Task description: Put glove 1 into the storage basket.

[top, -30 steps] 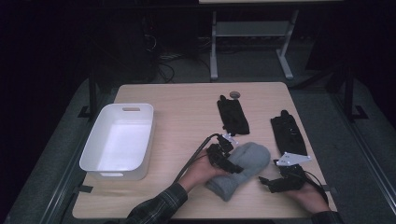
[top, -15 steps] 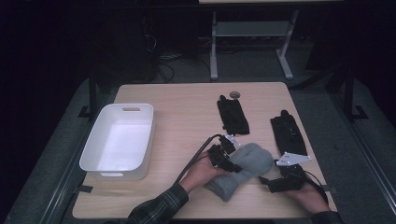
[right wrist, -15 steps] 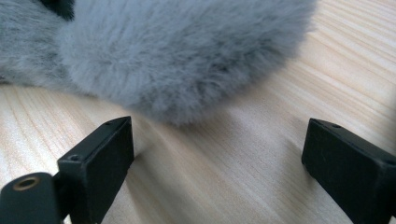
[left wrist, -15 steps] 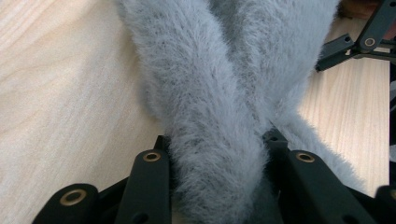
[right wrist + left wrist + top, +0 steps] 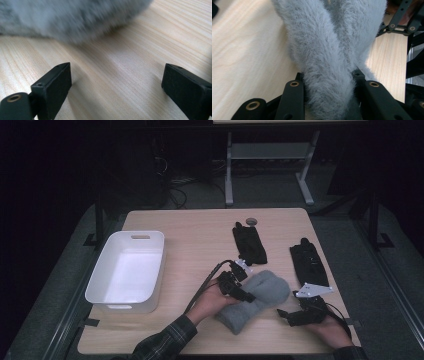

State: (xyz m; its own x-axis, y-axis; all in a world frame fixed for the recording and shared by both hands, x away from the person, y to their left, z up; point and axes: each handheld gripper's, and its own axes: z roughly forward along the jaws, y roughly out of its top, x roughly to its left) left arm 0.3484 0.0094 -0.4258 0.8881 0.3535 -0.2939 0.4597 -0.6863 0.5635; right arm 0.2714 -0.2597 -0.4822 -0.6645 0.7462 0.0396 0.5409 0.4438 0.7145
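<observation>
A grey fluffy mitten (image 5: 260, 296) lies on the wooden table (image 5: 200, 235) near its front right. My left gripper (image 5: 239, 289) sits at the mitten's left side. In the left gripper view its jaws have just been closing and my left gripper (image 5: 328, 82) now pinches a fold of the mitten (image 5: 332, 50) between them. My right gripper (image 5: 291, 314) rests low on the table just right of the mitten. In the right gripper view my right gripper (image 5: 116, 77) stands open over bare wood, with the blurred mitten (image 5: 70, 17) beyond it.
A white bin (image 5: 126, 270) stands at the table's left. Two black gloves lie flat behind the mitten, one in the middle (image 5: 249, 244) and one at the right (image 5: 309, 262). A small round disc (image 5: 251, 221) sits near the far edge.
The left jaws have closed on the mitten's edge, and that hand has lifted a little with the fabric. The right hand has stayed where it was.
</observation>
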